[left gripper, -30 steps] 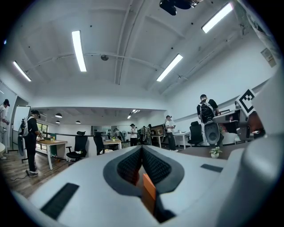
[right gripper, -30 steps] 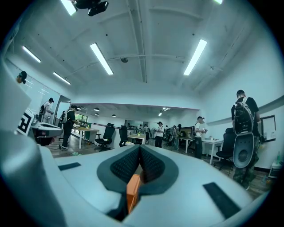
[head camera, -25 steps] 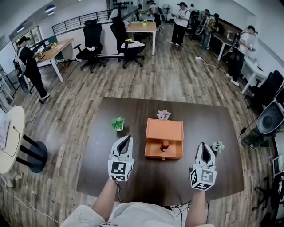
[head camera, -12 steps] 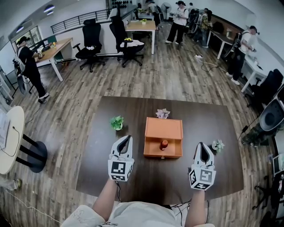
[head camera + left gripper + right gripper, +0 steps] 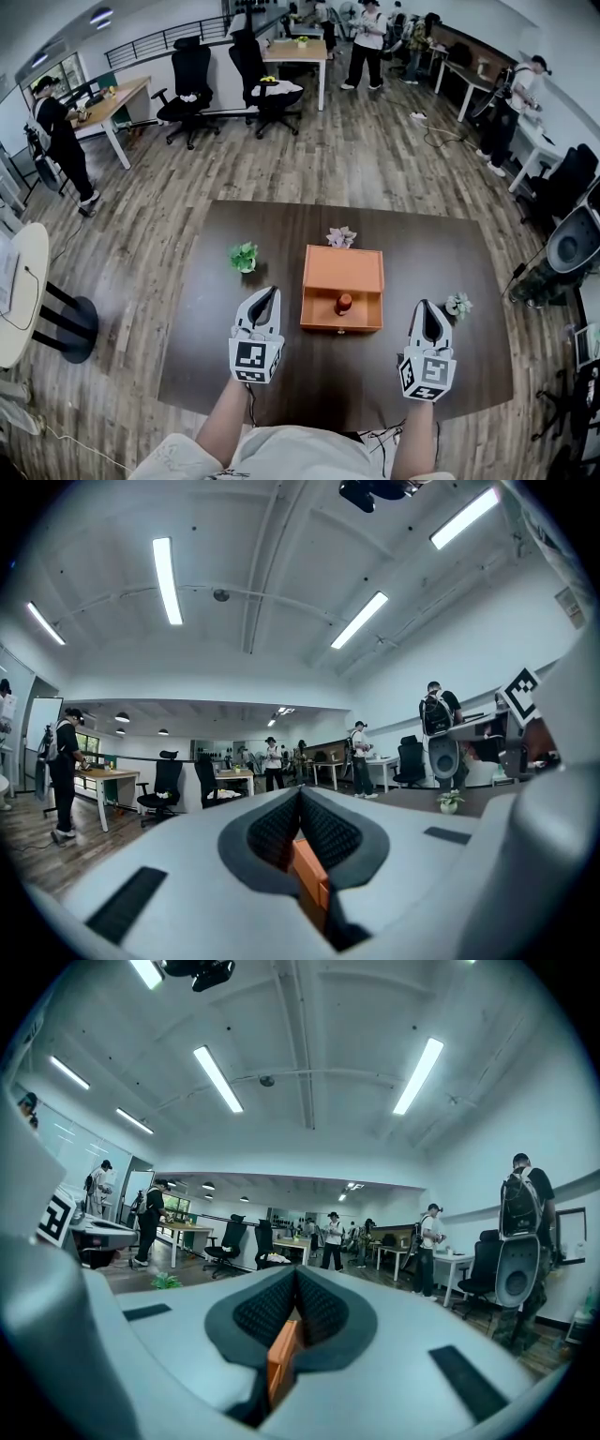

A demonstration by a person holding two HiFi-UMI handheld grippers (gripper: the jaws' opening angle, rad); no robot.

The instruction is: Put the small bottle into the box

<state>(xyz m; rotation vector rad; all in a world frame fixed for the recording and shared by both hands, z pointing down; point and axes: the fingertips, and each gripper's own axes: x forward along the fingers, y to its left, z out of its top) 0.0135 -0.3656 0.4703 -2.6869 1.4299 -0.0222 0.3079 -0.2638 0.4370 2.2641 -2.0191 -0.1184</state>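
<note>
An orange box (image 5: 342, 270) stands mid-table, its front compartment open at the top. A small reddish-brown bottle (image 5: 344, 303) stands upright in that compartment. My left gripper (image 5: 267, 294) hovers left of the box's near corner, jaws shut and empty. Right of the box, my right gripper (image 5: 432, 308) is also shut with nothing held. In the left gripper view the left gripper (image 5: 300, 794) has its pads meeting, and a sliver of the orange box (image 5: 307, 874) shows below them. The right gripper (image 5: 296, 1274) looks the same in its own view, with the box (image 5: 279, 1361) under its pads.
The dark brown table (image 5: 234, 366) carries three small potted plants: a green one (image 5: 244, 255) at left, a pinkish one (image 5: 341, 235) behind the box, a pale one (image 5: 458, 304) by the right gripper. Office chairs, desks and several people stand beyond.
Both grippers stay where they were, still shut. The box, bottle and plants have drifted slightly up and left in the head view as the camera moved.
</note>
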